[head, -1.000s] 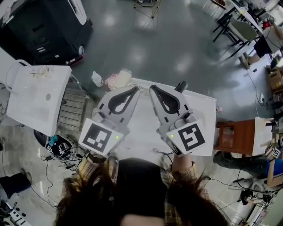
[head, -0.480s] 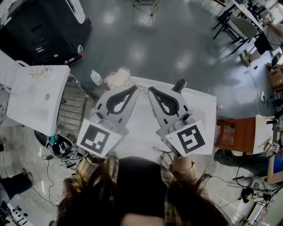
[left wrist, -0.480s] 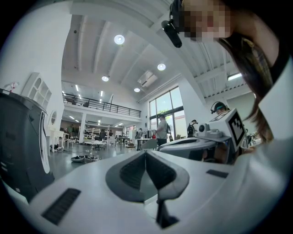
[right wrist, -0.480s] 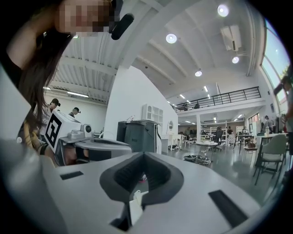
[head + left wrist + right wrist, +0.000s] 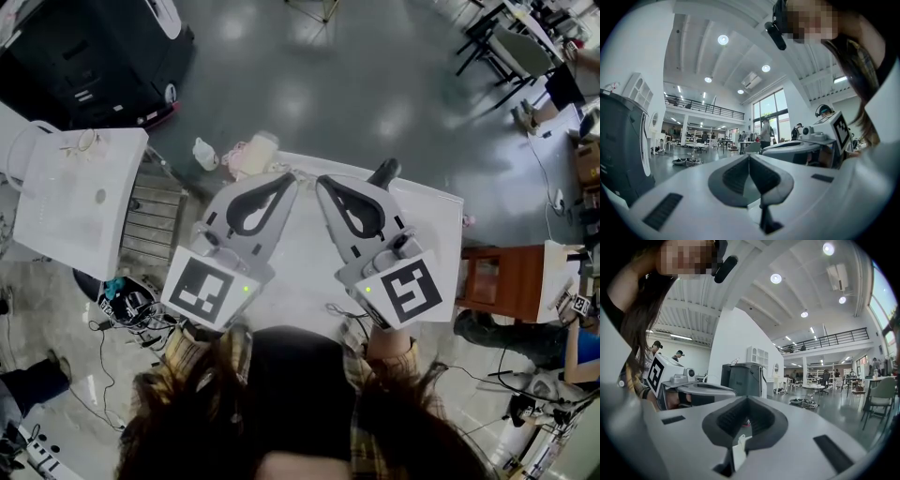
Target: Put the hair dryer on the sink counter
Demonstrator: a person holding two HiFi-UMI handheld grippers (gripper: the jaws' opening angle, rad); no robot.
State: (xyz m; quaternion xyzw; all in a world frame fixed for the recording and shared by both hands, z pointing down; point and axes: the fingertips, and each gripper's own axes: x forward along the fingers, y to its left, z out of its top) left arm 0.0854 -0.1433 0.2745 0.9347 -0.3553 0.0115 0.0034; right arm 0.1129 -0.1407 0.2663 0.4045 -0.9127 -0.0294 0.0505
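The white table [image 5: 427, 220] ends in a straight far edge just beyond the two gripper tips, and past it the grey floor [image 5: 356, 84] lies open and bare up to the desks and chairs at the top right. To the left the sink counter [image 5: 52, 220] stands well apart from the table, with a metal rack [image 5: 150, 230] and a tangle of cables [image 5: 127, 309] in the gap between them. A brown wooden stand [image 5: 497, 286] sits just beside the table's right edge. The left gripper [image 5: 287, 180] and the right gripper [image 5: 322, 184] are held side by side over the table, tips near each other. Both pairs of tongs are closed tip to tip with nothing between them, as each gripper view shows. The hair dryer [image 5: 384, 173] lies at the table's far edge just beyond the right gripper. Only a dark end of it shows; the rest is hidden behind that gripper, so its shape is hard to make out. A small heap of pale pink and white things [image 5: 246, 157] on the floor is too small to identify. The person's hair fills the bottom of the head view. Compared with a second ago, both grippers sit in the same place with the same closed tongs, and the hair dryer has not moved.
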